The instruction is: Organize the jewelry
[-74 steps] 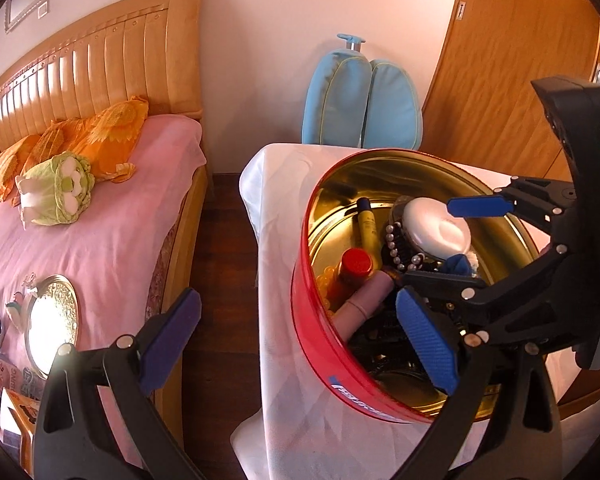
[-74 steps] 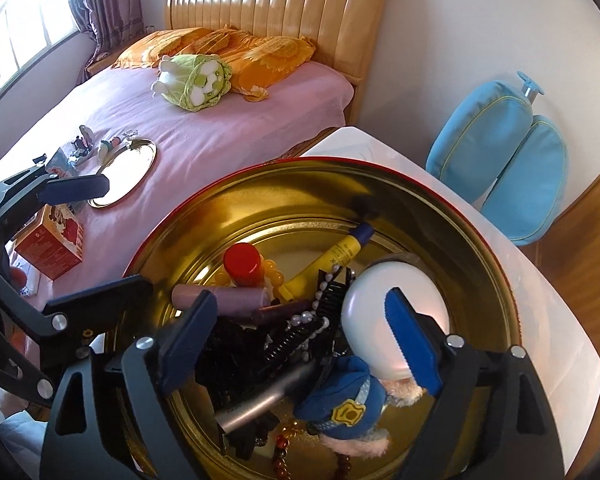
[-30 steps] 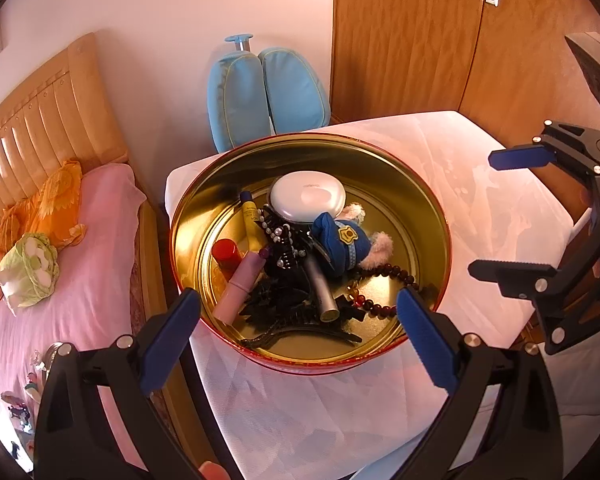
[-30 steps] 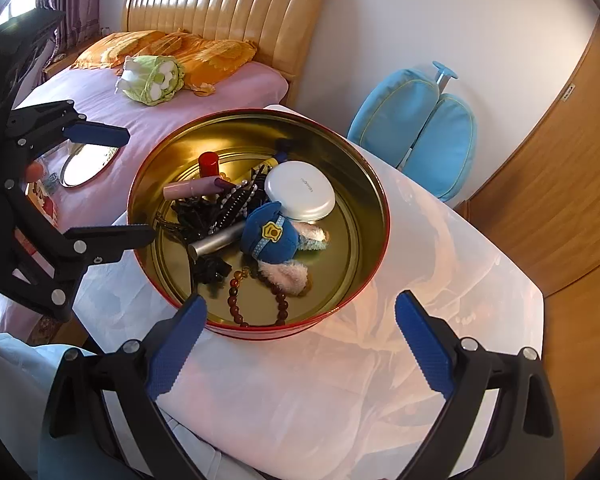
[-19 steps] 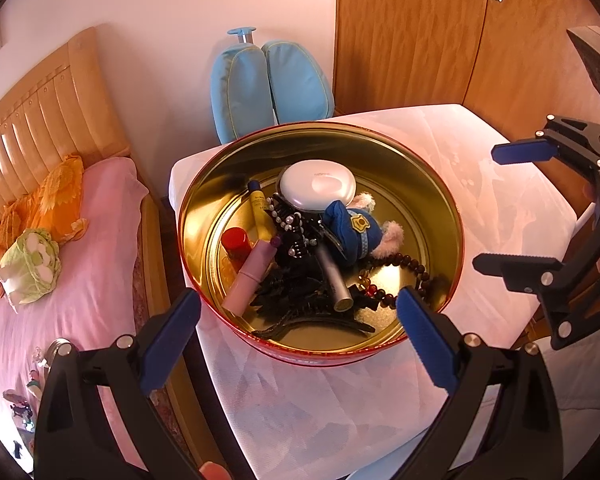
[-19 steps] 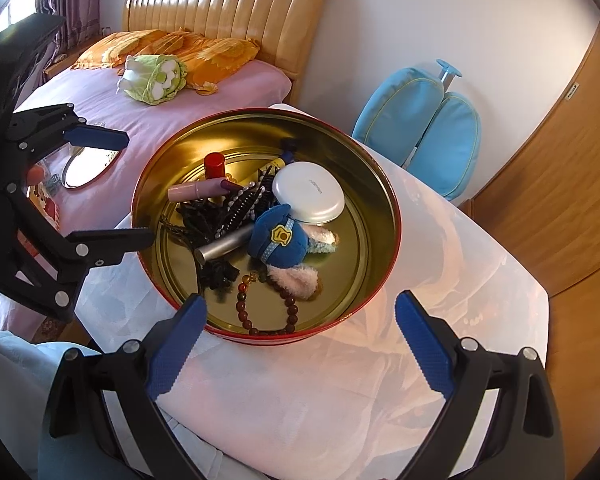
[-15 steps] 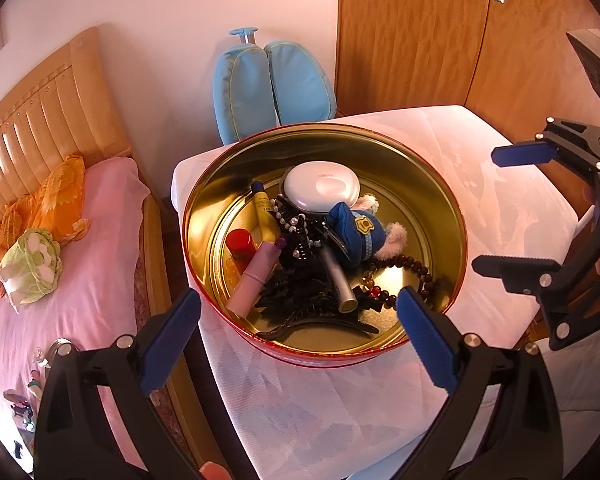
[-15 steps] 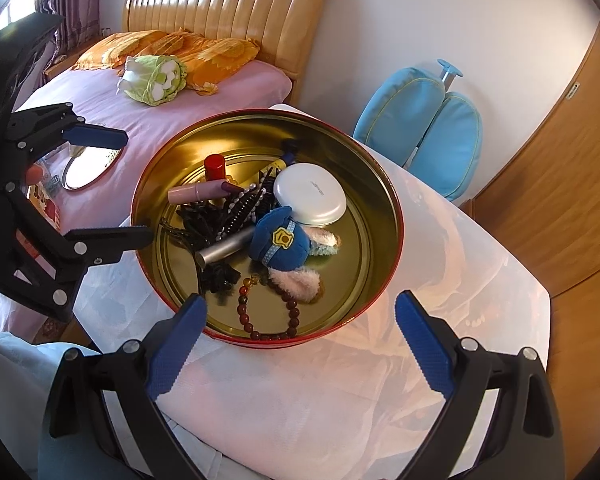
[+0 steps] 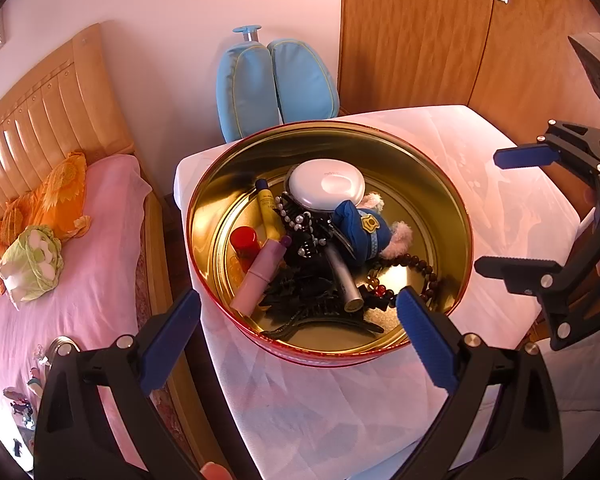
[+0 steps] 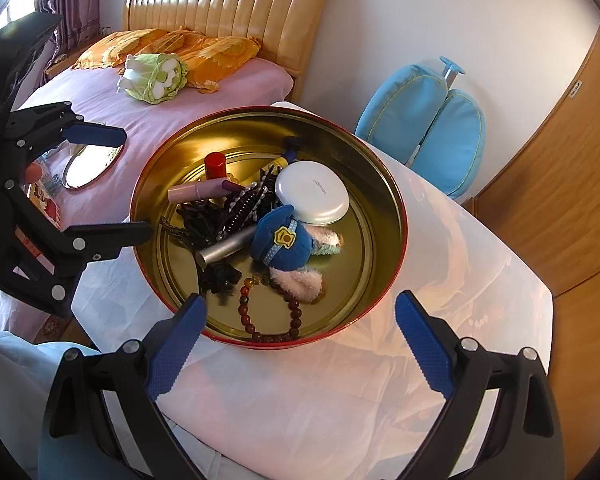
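Right wrist: bead bracelet point(image 10: 269, 312) between hand-held gripper point(image 10: 300, 344) fingers.

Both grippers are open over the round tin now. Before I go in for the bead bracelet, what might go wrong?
The brown bead bracelet lies against the red-and-gold round tin wall, so a finger may hit the rim. One end runs under the blue plush hat toy, which may drag along. The tin sits on a loose white cloth near the table edge and could slide.
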Available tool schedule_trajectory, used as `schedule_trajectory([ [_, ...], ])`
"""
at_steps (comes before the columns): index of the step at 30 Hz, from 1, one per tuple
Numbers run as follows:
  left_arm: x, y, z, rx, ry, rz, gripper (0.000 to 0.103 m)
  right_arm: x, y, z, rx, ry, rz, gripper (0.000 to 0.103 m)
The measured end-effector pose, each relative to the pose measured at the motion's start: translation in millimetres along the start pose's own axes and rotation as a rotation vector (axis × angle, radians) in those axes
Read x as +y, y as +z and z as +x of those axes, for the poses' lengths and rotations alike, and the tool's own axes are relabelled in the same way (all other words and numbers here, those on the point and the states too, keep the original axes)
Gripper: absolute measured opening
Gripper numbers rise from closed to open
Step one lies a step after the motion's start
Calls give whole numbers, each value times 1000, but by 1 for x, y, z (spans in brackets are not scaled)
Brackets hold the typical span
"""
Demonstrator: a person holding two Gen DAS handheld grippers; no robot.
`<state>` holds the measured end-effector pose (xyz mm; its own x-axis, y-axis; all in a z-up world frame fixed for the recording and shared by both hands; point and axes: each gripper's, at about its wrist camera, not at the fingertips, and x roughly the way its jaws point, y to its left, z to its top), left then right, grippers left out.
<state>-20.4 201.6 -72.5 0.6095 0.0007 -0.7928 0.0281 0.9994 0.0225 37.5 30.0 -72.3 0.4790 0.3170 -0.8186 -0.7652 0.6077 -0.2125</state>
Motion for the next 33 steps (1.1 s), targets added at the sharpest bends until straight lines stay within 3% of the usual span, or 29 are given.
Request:
schedule_trajectory([
  [20, -4, 1, -8, -25, 19, 1, 96, -1, -4, -4, -21, 26, 16, 96],
  [33, -3, 3, -2, 3, 59, 14, 96, 5, 0, -1, -6, 56, -27, 96],
])
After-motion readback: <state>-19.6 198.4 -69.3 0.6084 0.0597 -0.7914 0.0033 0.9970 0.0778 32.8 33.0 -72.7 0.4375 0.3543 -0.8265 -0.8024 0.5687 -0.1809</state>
